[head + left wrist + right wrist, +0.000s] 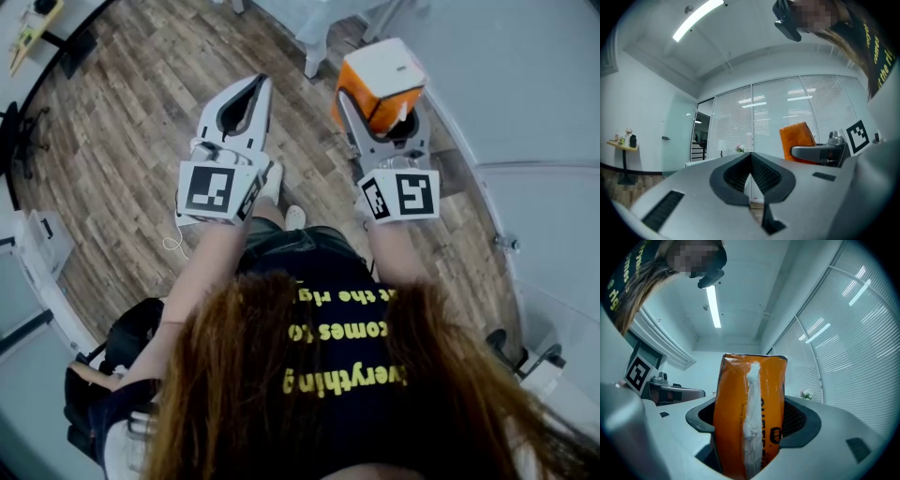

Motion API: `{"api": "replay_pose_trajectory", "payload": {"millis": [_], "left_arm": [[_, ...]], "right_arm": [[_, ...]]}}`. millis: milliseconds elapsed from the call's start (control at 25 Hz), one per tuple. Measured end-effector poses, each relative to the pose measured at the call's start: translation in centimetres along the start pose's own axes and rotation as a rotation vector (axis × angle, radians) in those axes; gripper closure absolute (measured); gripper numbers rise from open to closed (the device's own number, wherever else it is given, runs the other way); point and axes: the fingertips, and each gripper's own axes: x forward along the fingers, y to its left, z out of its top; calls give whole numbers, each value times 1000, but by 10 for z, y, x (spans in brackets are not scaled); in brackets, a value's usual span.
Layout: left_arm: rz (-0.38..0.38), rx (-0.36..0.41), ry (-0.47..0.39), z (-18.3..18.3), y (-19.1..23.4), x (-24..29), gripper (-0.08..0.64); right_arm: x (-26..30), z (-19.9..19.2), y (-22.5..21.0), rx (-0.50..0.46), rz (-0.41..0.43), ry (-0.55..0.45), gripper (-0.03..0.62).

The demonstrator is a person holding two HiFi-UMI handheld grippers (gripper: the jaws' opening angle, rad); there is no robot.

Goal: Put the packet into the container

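The person's forearms [208, 267] reach forward side by side above the wooden floor [122, 141], both tools tilted up toward the ceiling [740, 287]. The right tongs [380, 101] grasp the orange packet [382, 77], which stands upright between the jaws. The left tongs [260, 82], just beside them, are clenched on nothing.

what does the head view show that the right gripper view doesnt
Only the head view shows the wood floor below and the left gripper from above, its tongs together on nothing. Only the right gripper view shows the ceiling light strip, the window blinds and the white seam running down the orange packet. Both show the right gripper with its tongs shut on that packet, held up in the air.
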Motion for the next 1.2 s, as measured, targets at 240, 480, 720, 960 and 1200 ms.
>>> {"api": "replay_pose_trajectory", "payload": {"millis": [240, 480, 720, 960, 1200], "left_arm": [[12, -1, 9, -2, 12, 9, 558], [22, -20, 22, -7, 40, 29, 558], [11, -25, 14, -4, 75, 56, 558], [-58, -4, -37, -4, 104, 92, 558], [-57, -21, -12, -2, 140, 114, 558]], "right_arm": [[14, -3, -2, 4, 2, 2, 230], [47, -10, -6, 4, 0, 13, 230], [89, -10, -6, -12, -6, 9, 230], [135, -15, -10, -16, -26, 3, 230], [173, -17, -11, -29, -50, 0, 230]]}}
